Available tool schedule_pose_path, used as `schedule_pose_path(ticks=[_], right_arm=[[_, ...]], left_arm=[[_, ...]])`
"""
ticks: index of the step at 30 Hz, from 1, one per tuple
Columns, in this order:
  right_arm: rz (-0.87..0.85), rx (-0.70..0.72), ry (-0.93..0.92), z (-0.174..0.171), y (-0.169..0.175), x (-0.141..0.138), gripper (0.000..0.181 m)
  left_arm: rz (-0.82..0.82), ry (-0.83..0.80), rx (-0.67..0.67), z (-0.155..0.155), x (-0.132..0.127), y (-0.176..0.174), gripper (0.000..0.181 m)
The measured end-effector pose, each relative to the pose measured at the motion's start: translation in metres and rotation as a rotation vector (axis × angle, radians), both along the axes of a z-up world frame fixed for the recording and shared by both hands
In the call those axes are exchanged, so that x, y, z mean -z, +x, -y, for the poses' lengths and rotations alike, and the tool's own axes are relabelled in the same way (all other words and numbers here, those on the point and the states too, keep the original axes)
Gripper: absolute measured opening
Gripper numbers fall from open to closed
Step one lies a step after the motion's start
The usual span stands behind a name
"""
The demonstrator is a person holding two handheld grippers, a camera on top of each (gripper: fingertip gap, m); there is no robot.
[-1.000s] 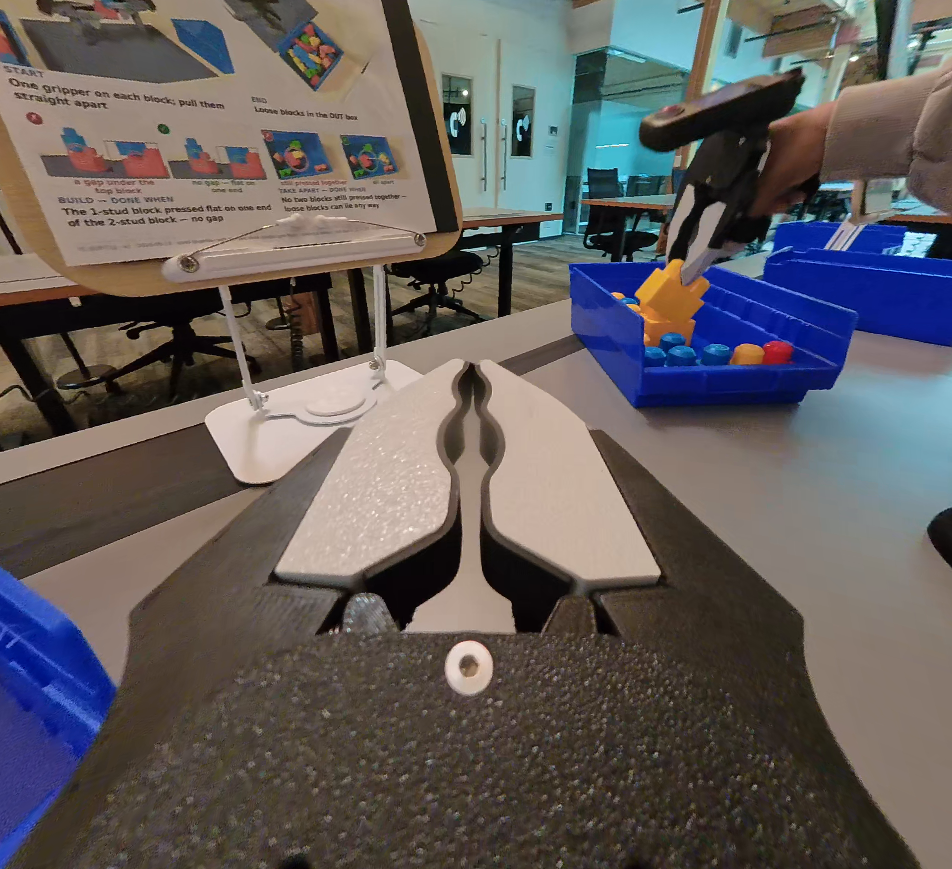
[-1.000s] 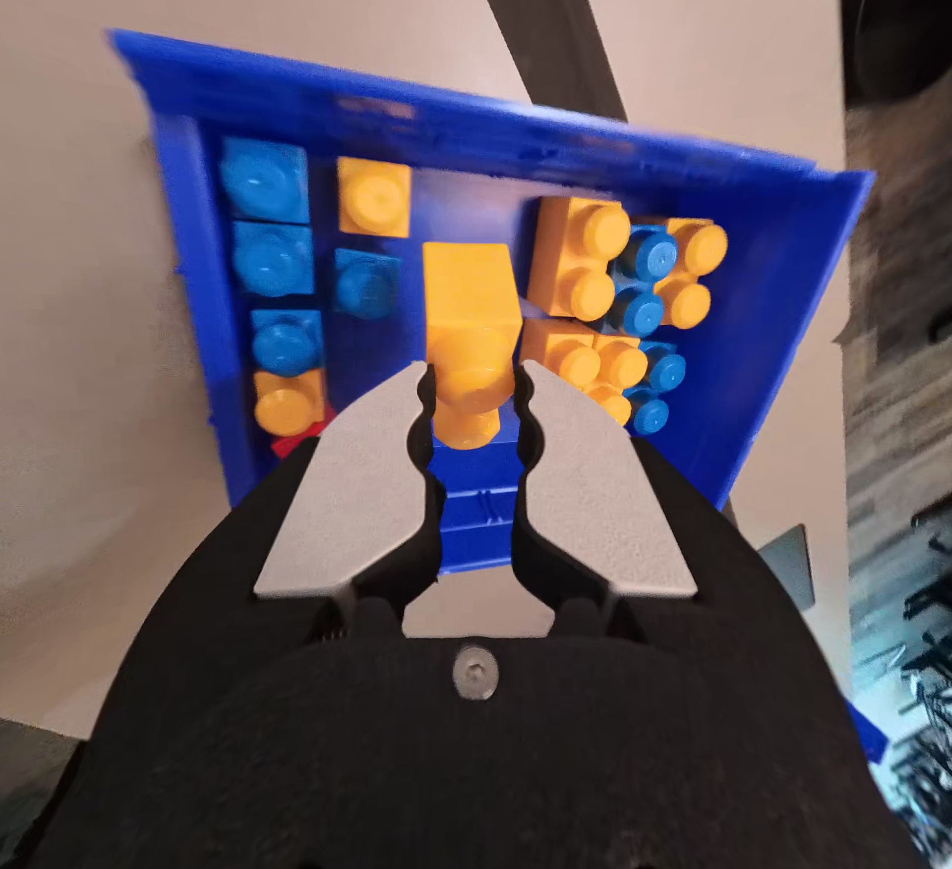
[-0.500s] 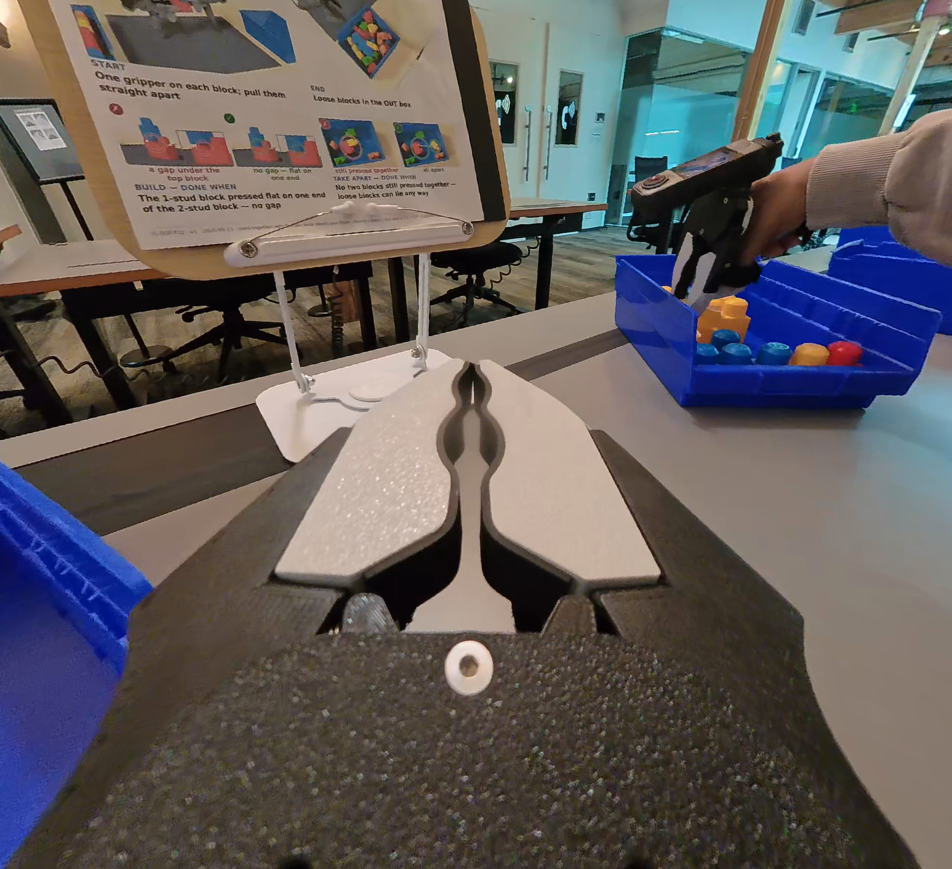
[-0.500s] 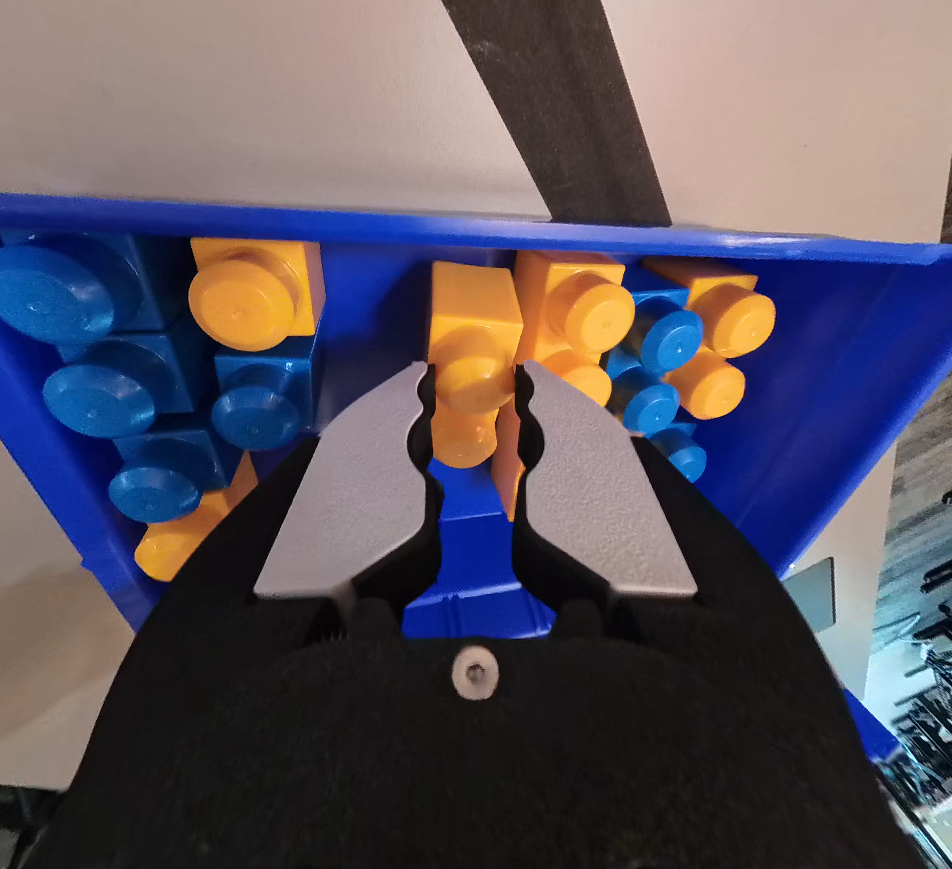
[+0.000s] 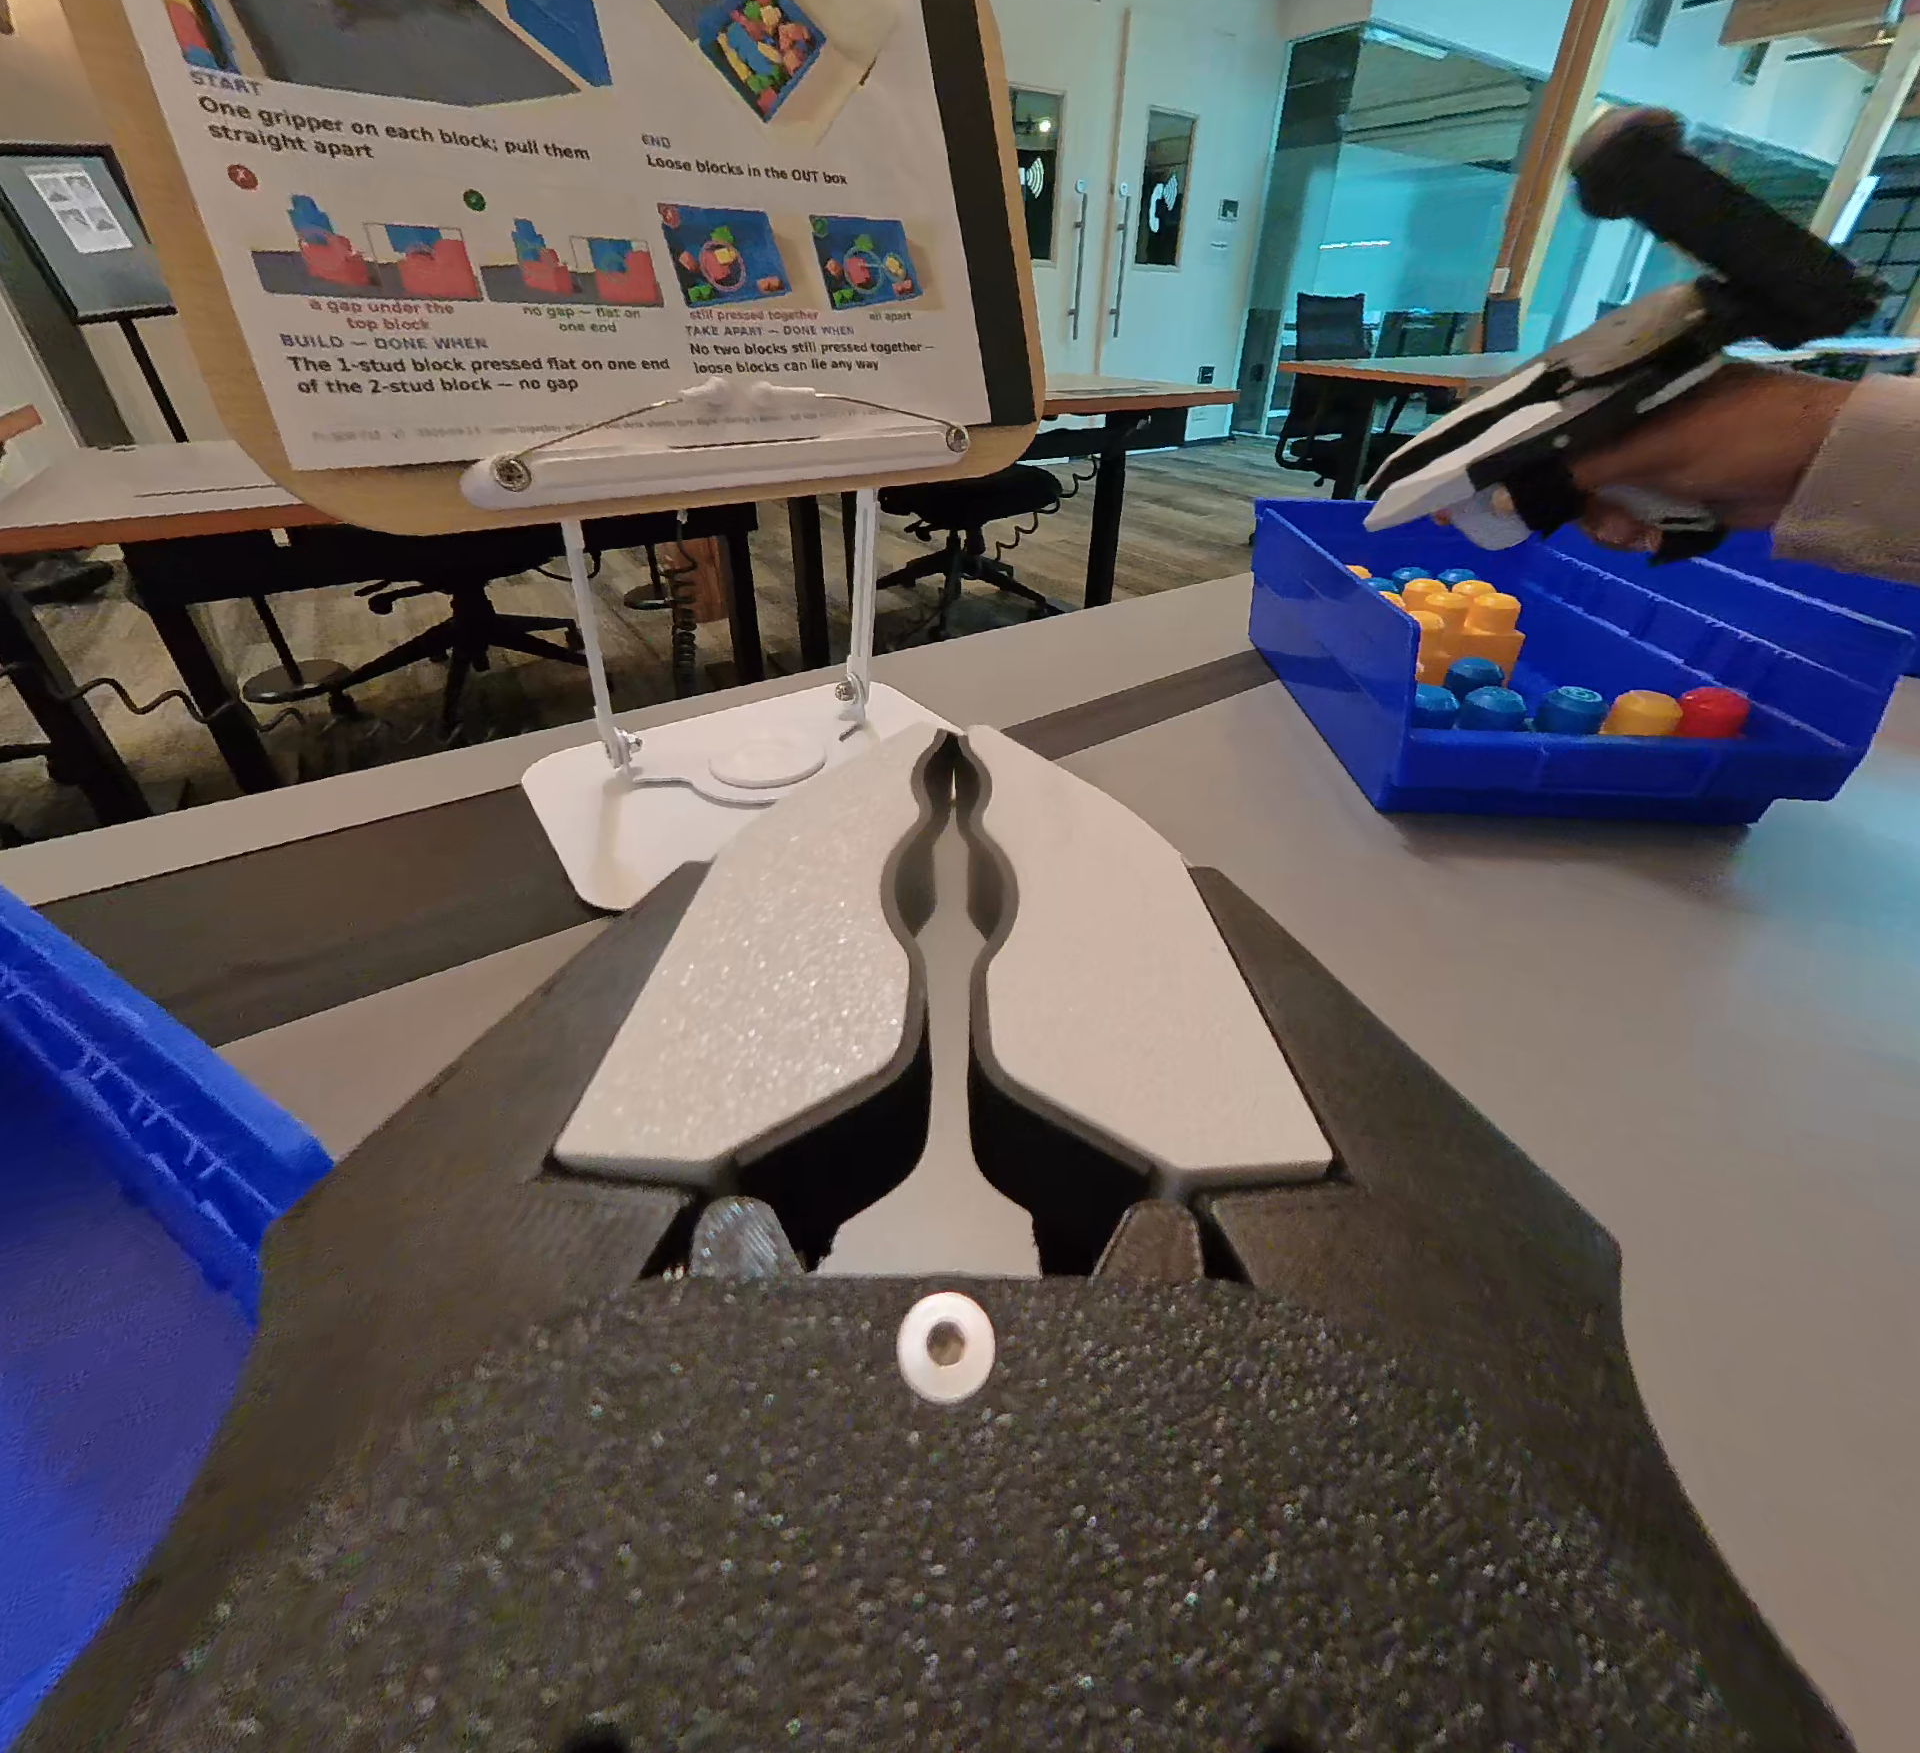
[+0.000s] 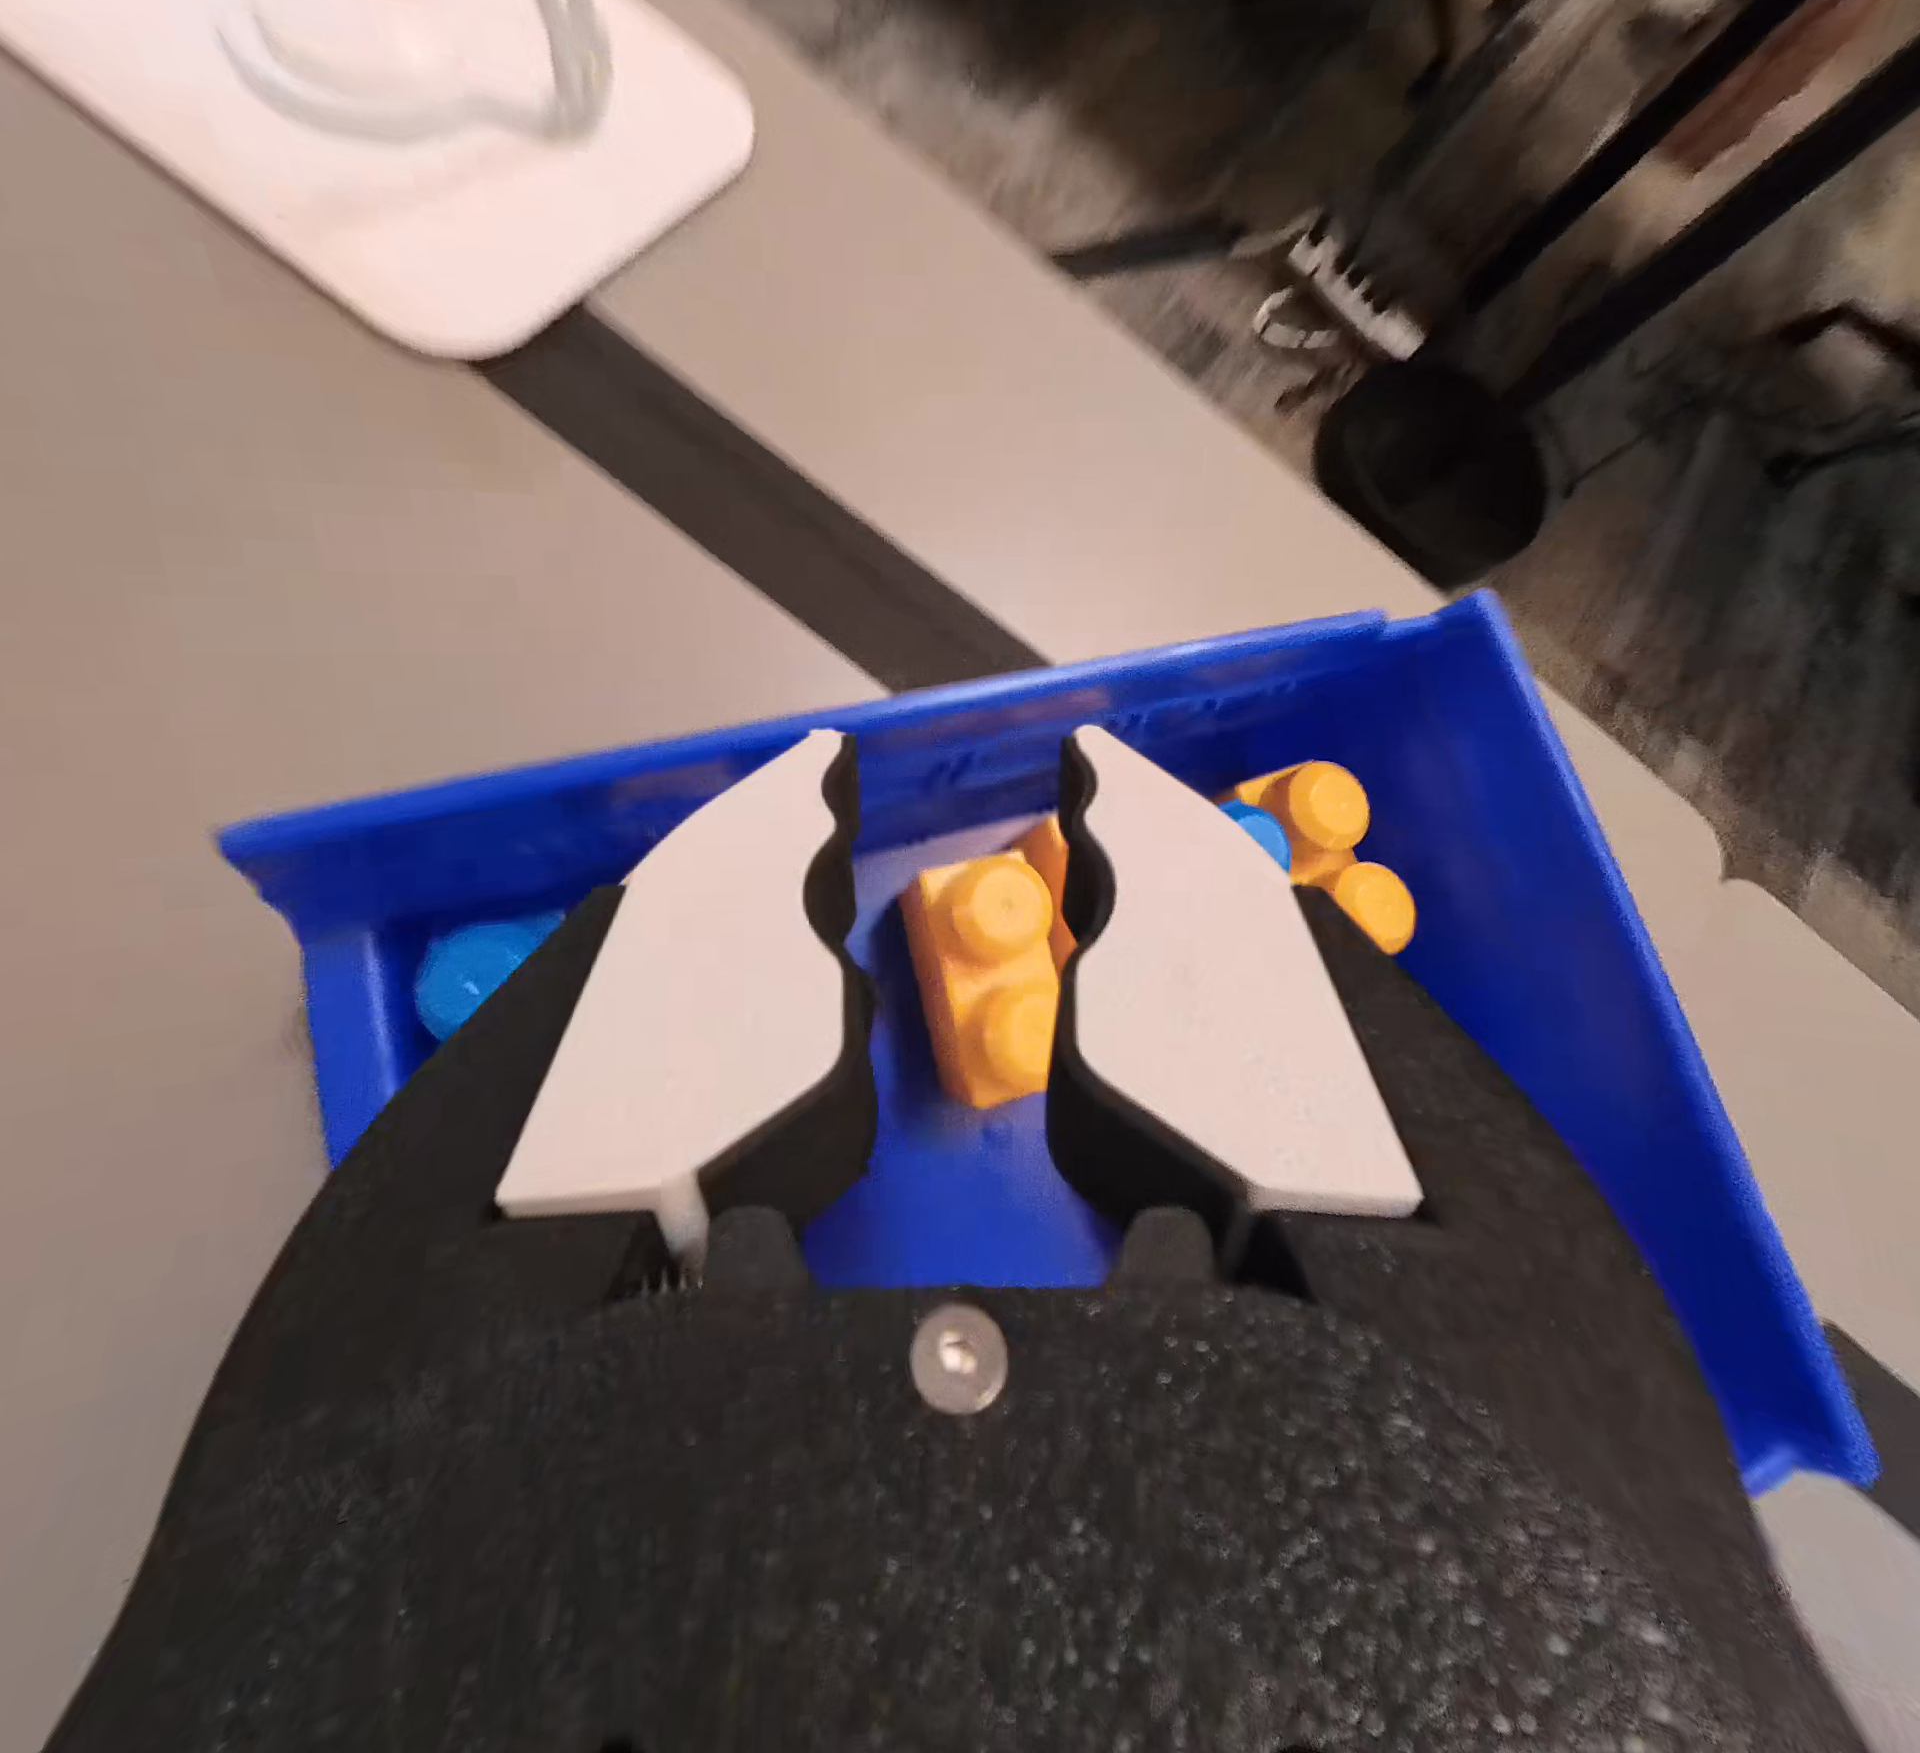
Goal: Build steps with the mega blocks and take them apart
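Over the blue bin (image 6: 1621, 1028), the right tool (image 6: 956, 747) gapes empty, hiding most blocks (image 6: 987, 965); left tool (image 5: 951, 753) pinched closed.

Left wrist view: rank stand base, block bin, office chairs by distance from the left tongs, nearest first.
From the left tongs:
1. White stand base, just ahead, slightly left.
2. Blue block bin, ahead right on the table.
3. Office chairs, past the table's far edge.

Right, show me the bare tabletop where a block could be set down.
Bare grey table lies between the left gripper and the blue bin, also beside the stand's white base. The bin is crowded with orange blocks and blue ones; the open right gripper hovers over it.
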State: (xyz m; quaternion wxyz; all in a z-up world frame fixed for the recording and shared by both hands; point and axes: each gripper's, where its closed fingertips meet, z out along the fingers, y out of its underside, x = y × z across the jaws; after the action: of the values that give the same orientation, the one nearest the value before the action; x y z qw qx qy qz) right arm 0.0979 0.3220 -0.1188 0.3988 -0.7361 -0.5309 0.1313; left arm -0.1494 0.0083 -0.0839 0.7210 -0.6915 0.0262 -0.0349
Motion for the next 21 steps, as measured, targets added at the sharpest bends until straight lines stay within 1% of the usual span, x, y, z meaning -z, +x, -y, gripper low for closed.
schedule_pose_path(ticks=[1,3,6,10,16,21], right_arm=[[-0.069,0.035,0.029,0.004,-0.001,-0.008,0.035],[-0.179,0.101,0.054,0.016,-0.003,-0.019,0.031],[-0.299,0.204,0.09,0.038,-0.003,-0.026,0.026],[-0.449,0.289,0.098,0.071,-0.006,-0.034,0.021],[-0.593,0.313,0.157,0.122,-0.01,-0.044,0.015],[-0.677,0.34,0.201,0.152,-0.005,-0.045,0.01]], left_arm=[[0.003,-0.003,-0.002,0.0,0.0,-0.001,0.0],[0.004,-0.006,-0.008,0.0,0.001,-0.002,0.0],[-0.005,-0.007,-0.018,0.001,0.001,-0.004,0.0],[-0.017,-0.008,-0.024,0.001,0.001,-0.004,0.0],[-0.021,0.003,-0.034,0.003,-0.004,-0.007,0.0],[-0.032,0.015,-0.101,0.008,-0.009,-0.025,0.0]])
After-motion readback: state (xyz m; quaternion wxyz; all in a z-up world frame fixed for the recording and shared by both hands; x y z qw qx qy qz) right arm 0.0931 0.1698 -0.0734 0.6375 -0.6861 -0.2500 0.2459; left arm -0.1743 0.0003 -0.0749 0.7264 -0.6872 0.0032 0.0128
